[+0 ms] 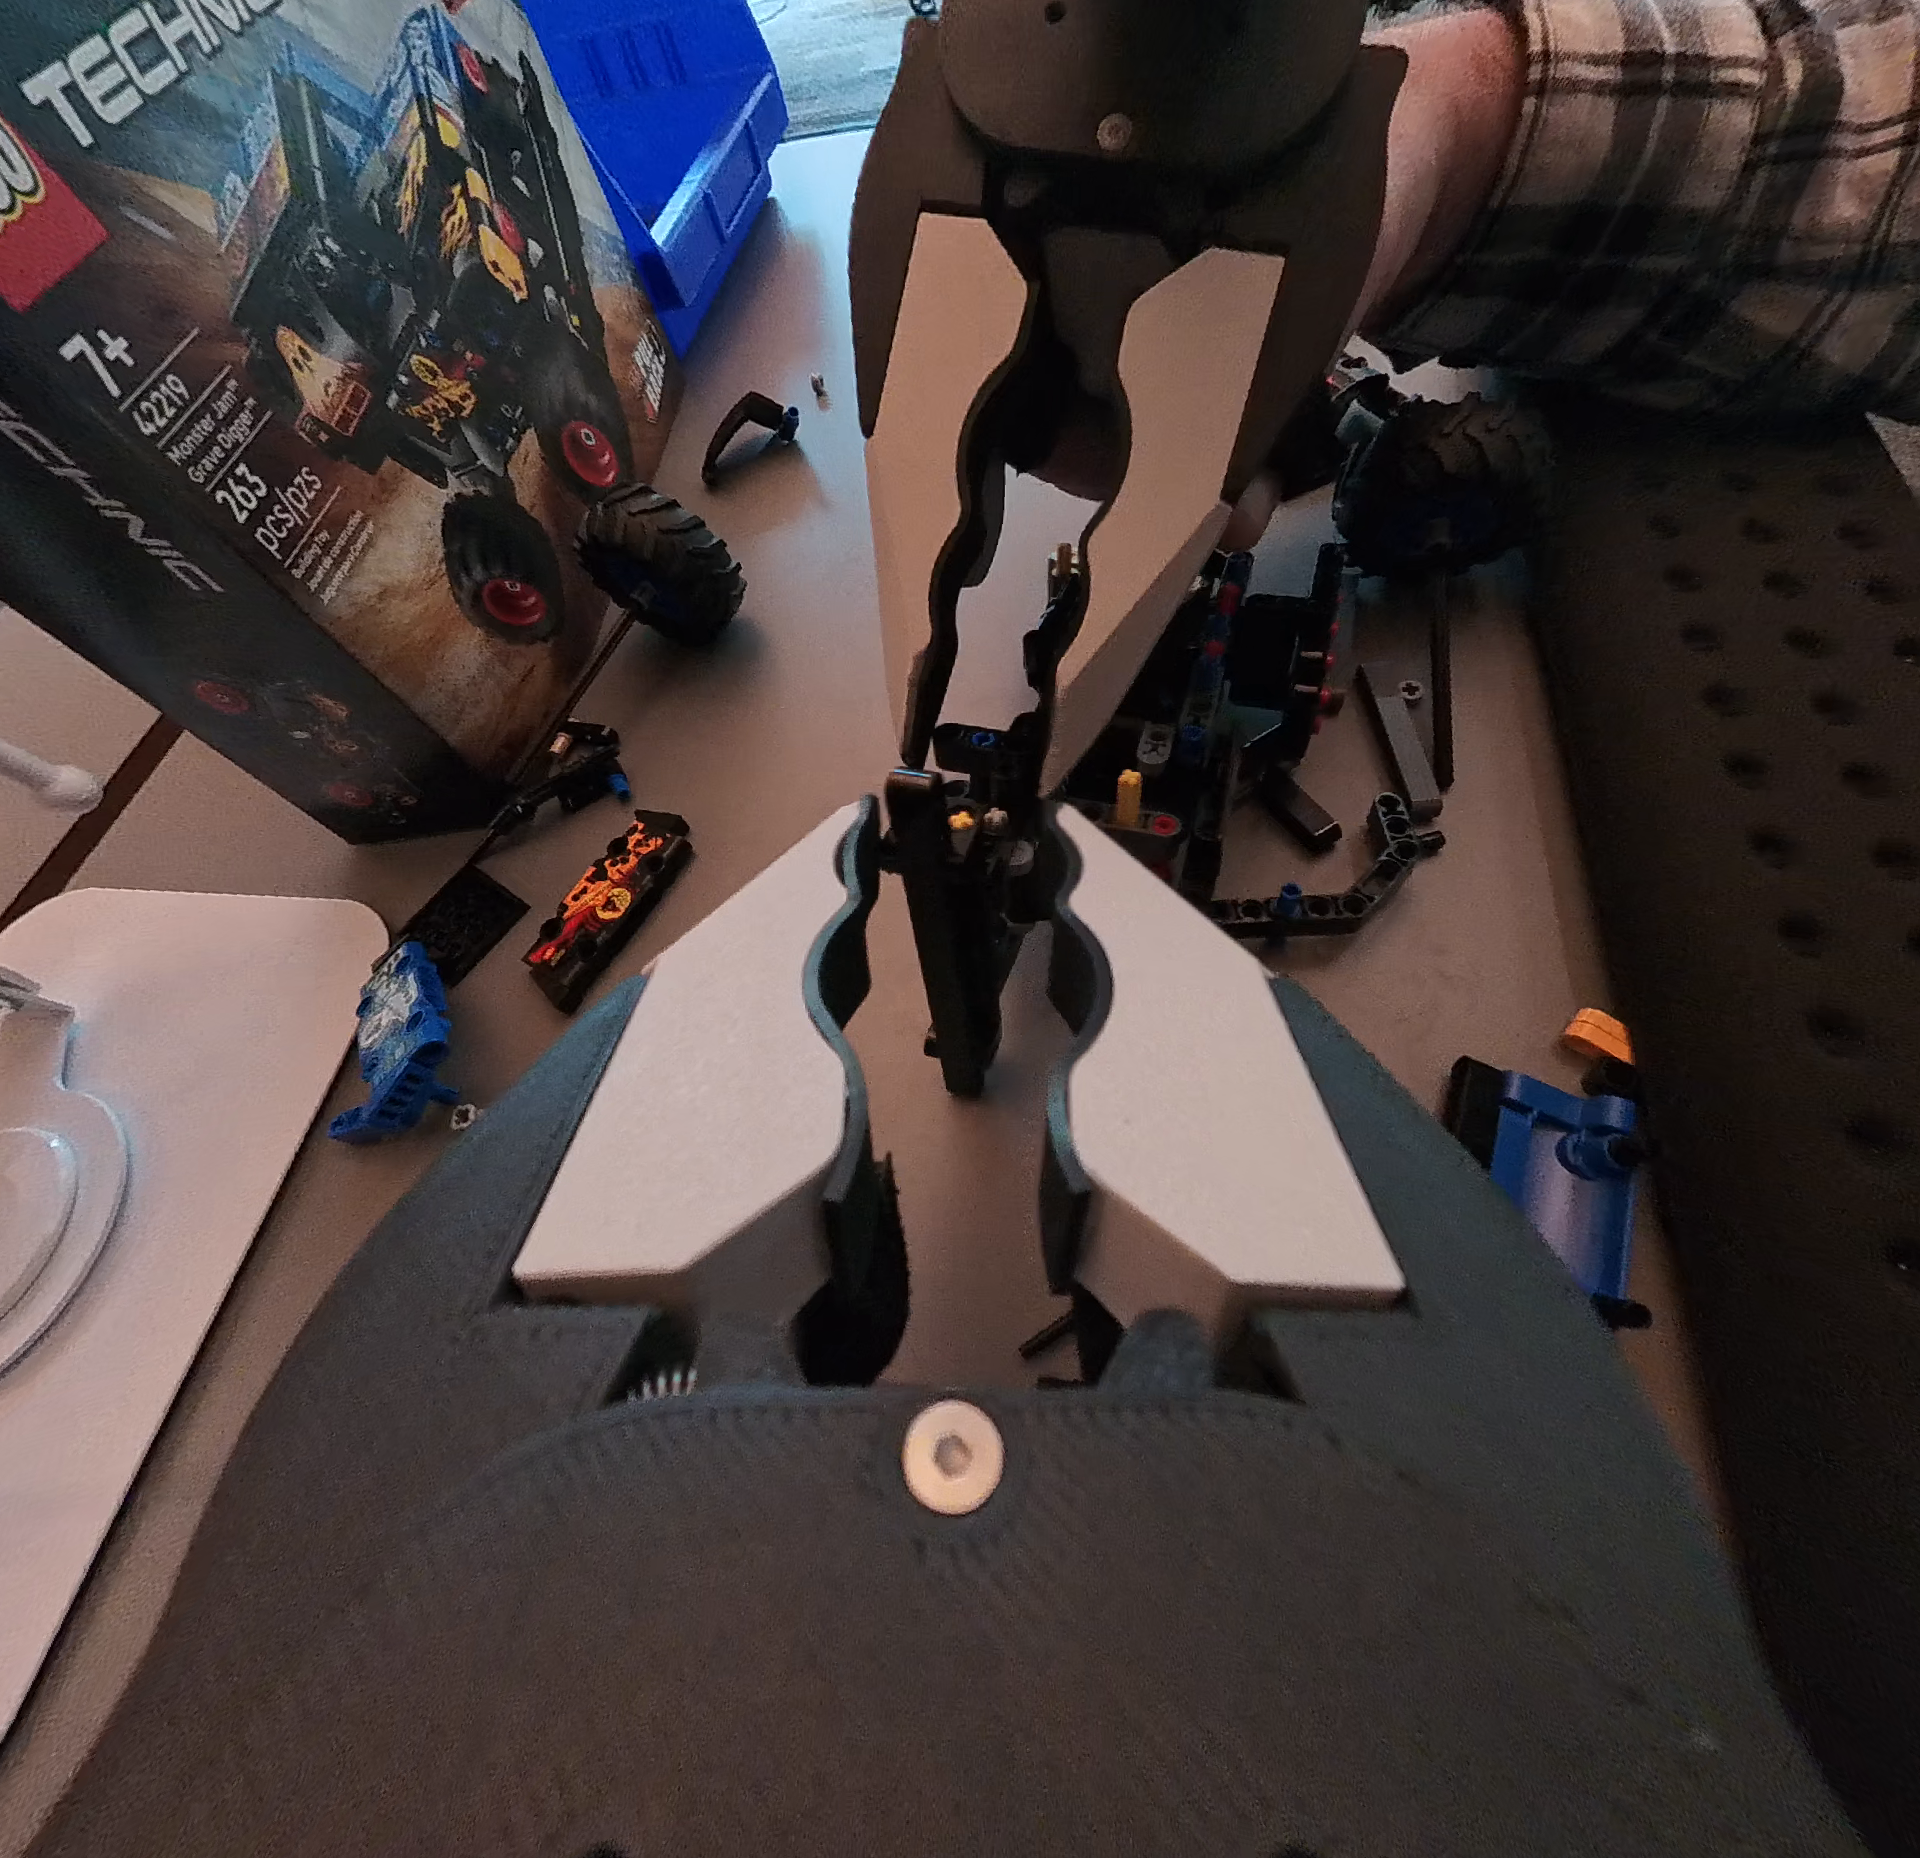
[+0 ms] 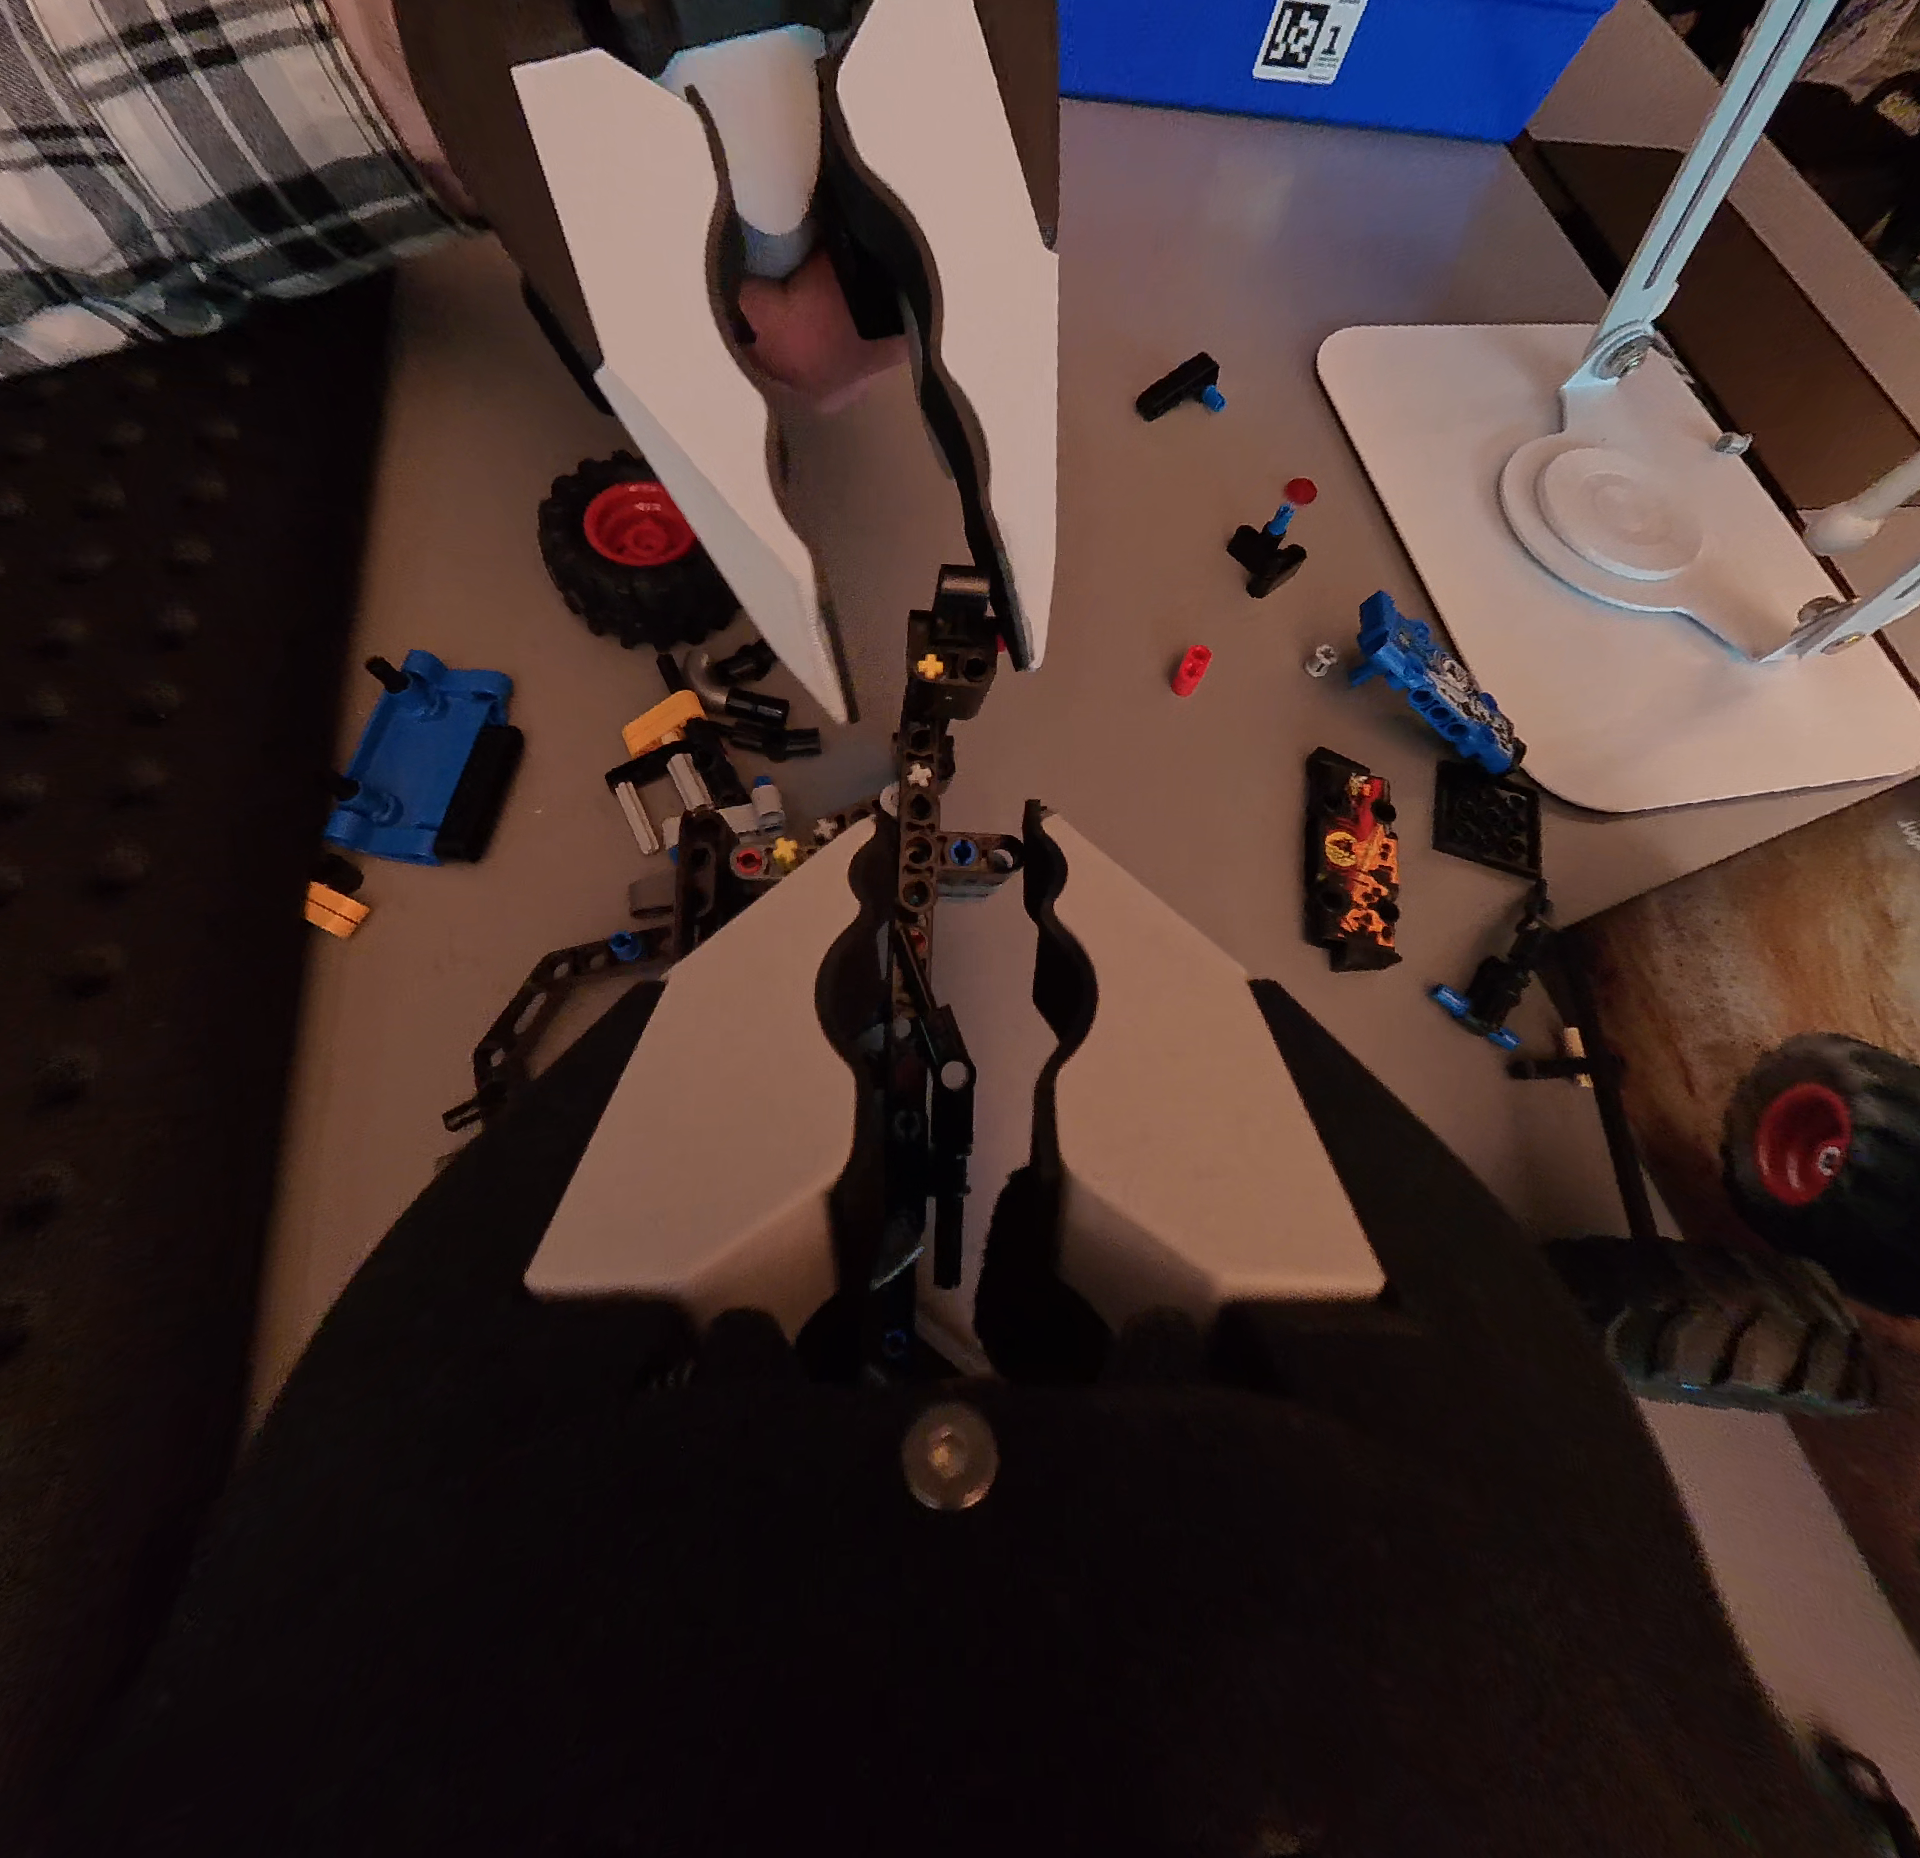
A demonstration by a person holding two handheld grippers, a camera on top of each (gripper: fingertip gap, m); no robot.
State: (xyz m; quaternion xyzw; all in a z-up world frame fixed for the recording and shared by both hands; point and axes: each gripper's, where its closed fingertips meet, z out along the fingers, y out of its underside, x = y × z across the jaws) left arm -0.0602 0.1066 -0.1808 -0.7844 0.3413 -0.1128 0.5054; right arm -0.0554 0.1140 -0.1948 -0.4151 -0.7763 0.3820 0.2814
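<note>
Both claws, left (image 1: 961, 821) and right (image 2: 951, 821), gripping opposite ends of one black pin-studded plastic beam assembly (image 2: 920, 832) above grey worktop (image 2: 1195, 281).

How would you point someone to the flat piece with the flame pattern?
Start at the big toy box standing on the table. Just below its lower corner lies a flat black oblong panel, between a plain black square plate and the left tool. It alone carries orange and yellow flames.

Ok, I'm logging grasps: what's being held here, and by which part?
The black beam assembly: the right gripper appears to pinch it about its cross-piece. The left gripper straddles its other end; whether it grips cannot be told.
</note>
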